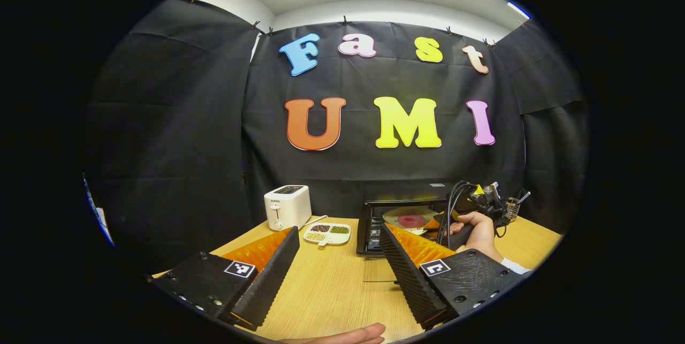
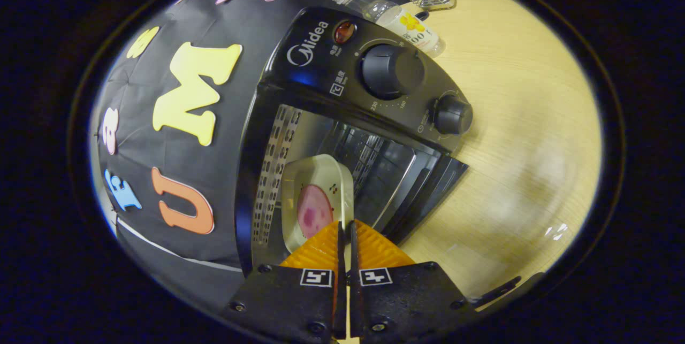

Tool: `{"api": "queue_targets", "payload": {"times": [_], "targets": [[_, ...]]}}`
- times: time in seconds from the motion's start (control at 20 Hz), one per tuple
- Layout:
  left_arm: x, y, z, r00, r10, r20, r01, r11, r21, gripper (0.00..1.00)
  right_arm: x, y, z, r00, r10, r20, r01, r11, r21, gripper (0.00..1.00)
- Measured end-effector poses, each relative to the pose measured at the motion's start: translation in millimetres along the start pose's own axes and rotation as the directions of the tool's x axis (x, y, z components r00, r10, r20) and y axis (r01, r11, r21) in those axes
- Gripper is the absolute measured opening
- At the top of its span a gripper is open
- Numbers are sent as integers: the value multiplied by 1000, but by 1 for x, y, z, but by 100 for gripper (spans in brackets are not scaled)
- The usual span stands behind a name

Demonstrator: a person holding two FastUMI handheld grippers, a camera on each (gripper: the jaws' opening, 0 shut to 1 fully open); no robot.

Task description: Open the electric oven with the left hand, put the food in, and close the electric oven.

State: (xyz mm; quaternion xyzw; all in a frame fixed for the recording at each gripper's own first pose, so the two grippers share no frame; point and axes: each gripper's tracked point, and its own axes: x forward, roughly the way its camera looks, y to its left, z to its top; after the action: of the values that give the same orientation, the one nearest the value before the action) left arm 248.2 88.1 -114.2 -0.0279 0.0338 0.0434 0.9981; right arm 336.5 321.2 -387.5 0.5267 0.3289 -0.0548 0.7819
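One plate (image 2: 316, 194) with one pink food slice (image 2: 313, 215) sits in the oven (image 2: 369, 92), right gripper (image 2: 345, 231) jaws clamping its rim, left gripper (image 1: 340, 250) jaws wide apart.

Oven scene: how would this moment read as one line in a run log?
oven: door open | plate of food: inside oven, held at rim by right gripper | left gripper: open, back from oven | door: not yet closed

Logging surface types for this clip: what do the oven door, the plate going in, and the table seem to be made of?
Oven door: clear glass, apparently; the table's grain shows through it. Plate: glossy white, probably ceramic or melamine, with a small printed motif and pink food on it. Table: pale wood-grain top, likely laminate, smooth with a soft sheen. The right gripper is shut on the plate's rim.
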Motion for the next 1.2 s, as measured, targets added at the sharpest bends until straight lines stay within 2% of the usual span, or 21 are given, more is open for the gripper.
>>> {"api": "queue_targets", "payload": {"times": [0.05,0.1,0.2,0.25,0.35,0.5,0.55,0.65,0.75,0.8,0.9,0.95,1.0,1.05,1.1,1.15,1.2], "targets": [[1,2,-3,1000,7,-5,-7,1000,-1,96,4,-3,1,1000,-6,17,6,1000,1,2],[2,4,-4,1000,14,-8,-14,1000,-2,96,11,-3,0,1000,-4,17,4,1000,-3,6],[4,4,-5,1000,15,-8,-15,1000,-3,96,22,-3,-1,1000,12,16,-12,1000,3,2],[5,4,-6,1000,14,-9,-14,1000,-4,96,27,-2,-1,999,35,13,-35,999,12,5],[6,1,-9,1000,5,-15,-5,1000,-3,96,35,0,-1,998,67,12,-68,997,32,6],[9,1,-11,1000,15,-14,-15,1000,6,96,41,-8,3,998,60,28,-60,998,-3,6],[9,4,-10,999,34,-8,-34,999,7,96,42,-8,3,997,70,32,-70,998,-5,3],[9,3,-8,999,33,-3,-33,999,6,96,41,-8,3,996,75,40,-74,996,-41,9],[7,0,-7,1000,17,-7,-17,1000,-3,96,39,-8,1,996,76,49,-72,994,-76,11],[5,1,-5,1000,16,-6,-16,1000,-2,96,36,-9,0,996,80,49,-75,994,-85,7],[2,3,-3,1000,23,-2,-23,1000,5,95,29,-7,-5,993,113,42,-109,990,-94,14],[0,1,-3,1000,22,-5,-22,1000,6,95,25,-6,-7,991,126,34,-122,987,-104,10],[-2,0,-5,1000,19,-11,-19,1000,6,96,21,-8,-7,990,135,29,-130,984,-119,14],[-3,-1,-5,1000,17,-16,-17,1000,6,96,18,-9,-8,989,141,33,-135,981,-139,22],[-5,-1,-5,1000,17,-19,-17,1000,6,96,9,-9,-9,988,152,36,-144,975,-169,35],[-6,-1,-4,1000,18,-20,-17,1000,7,96,1,-10,-10,986,158,46,-145,969,-202,40],[-8,-3,-5,1000,15,-23,-15,1000,8,96,-7,-11,-11,984,168,58,-149,960,-238,34]]}}
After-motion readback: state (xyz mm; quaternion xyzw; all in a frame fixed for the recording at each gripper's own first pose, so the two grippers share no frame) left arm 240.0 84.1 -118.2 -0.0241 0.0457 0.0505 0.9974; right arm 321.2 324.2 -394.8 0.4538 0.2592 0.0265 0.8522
